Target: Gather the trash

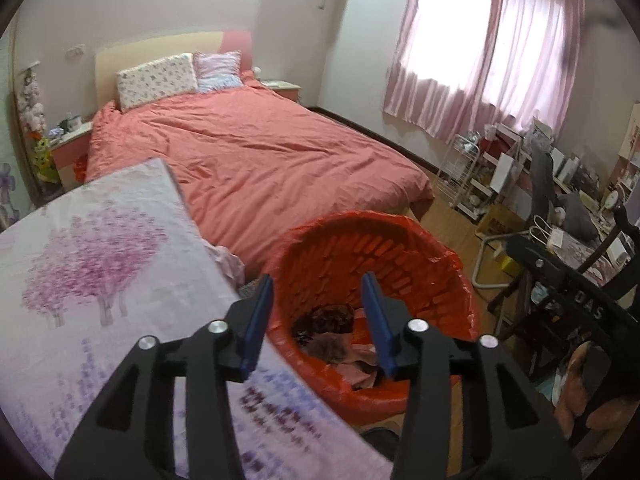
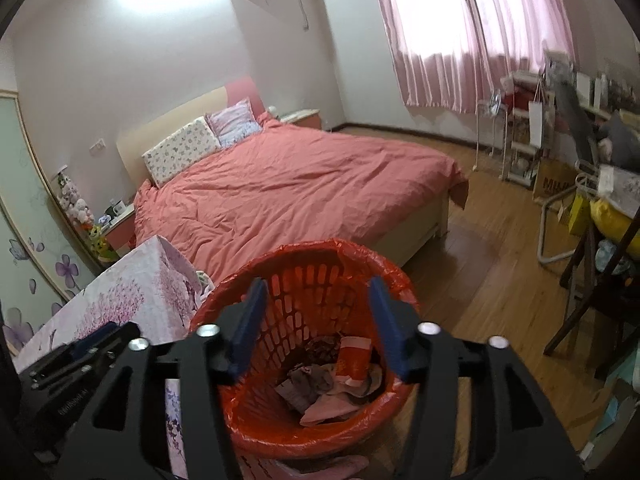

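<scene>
we hold both tongs spread and empty over the red bin (image 2: pixel 320 360) on the floor near the bed's foot corner: left tongs (image 1: pixel 318 322), right tongs (image 2: pixel 318 330). trash (image 2: pixel 332 380) already lies inside; we judge collecting well along, bag unremoved.

My left wrist view looks forward and down between its open left gripper (image 1: pixel 318 322), close over the red trash basket (image 1: pixel 420 264). My right wrist view faces the same way past the right gripper (image 2: pixel 316 326), also close above it. Both share the basket, the bed (image 1: pixel 256 160) beyond, and the curtains (image 1: pixel 488 48)
</scene>
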{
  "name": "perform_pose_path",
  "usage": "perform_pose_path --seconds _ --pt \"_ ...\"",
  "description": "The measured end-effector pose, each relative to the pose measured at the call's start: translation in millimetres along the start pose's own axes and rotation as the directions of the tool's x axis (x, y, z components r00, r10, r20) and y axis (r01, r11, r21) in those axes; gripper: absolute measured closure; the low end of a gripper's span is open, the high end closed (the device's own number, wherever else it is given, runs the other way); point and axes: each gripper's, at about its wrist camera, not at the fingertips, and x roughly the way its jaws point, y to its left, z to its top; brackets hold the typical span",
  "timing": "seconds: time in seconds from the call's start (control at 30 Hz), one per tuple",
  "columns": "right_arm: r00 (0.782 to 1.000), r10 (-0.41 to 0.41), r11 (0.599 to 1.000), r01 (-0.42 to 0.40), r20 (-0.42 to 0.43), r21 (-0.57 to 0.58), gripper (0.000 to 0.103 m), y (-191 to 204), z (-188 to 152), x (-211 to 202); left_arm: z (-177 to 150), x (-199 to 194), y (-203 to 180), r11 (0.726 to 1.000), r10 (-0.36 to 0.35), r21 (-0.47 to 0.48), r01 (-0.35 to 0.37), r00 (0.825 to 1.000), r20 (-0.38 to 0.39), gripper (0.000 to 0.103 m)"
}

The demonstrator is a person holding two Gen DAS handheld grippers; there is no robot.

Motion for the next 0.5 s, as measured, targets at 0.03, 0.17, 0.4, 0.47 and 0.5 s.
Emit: perform_pose_path --seconds 0.03,0.17,0.4,0.47,0.5 --pt "1.000 0.004 1.000 -0.004 0.018 -0.012 0.035 3.0 -2.2 -7.9 -1.5 -7.2 2.7 1.000 0.011 -0.004 -0.011 1.000 0.011 0.050" --pt "0.996 0.022 0.999 -0.018 0.086 -0.043 0.013 15.1 -12.0 -33.9 -15.5 -52.2 23.2 0.996 0.079 -0.040 -0.076 0.994 0.079 0.031" --pt "0.980 -0.013 0.995 0.033 0.198 -0.097 0.002 38.2 -43.5 -88.1 -56.4 -126.4 52.2 0.973 0.219 -0.109 -0.203 0.962 0.162 0.007" --pt "0.977 -0.014 0.992 0.041 0.213 -0.121 0.002 44.6 -52.6 -102.3 -70.1 -145.6 55.9 0.963 0.261 -0.117 -0.243 0.947 0.186 0.005" --pt "0.976 -0.010 0.991 0.039 0.216 -0.131 0.002 45.6 -54.8 -106.5 -78.4 -156.6 57.0 0.956 0.289 -0.121 -0.269 0.936 0.202 0.004"
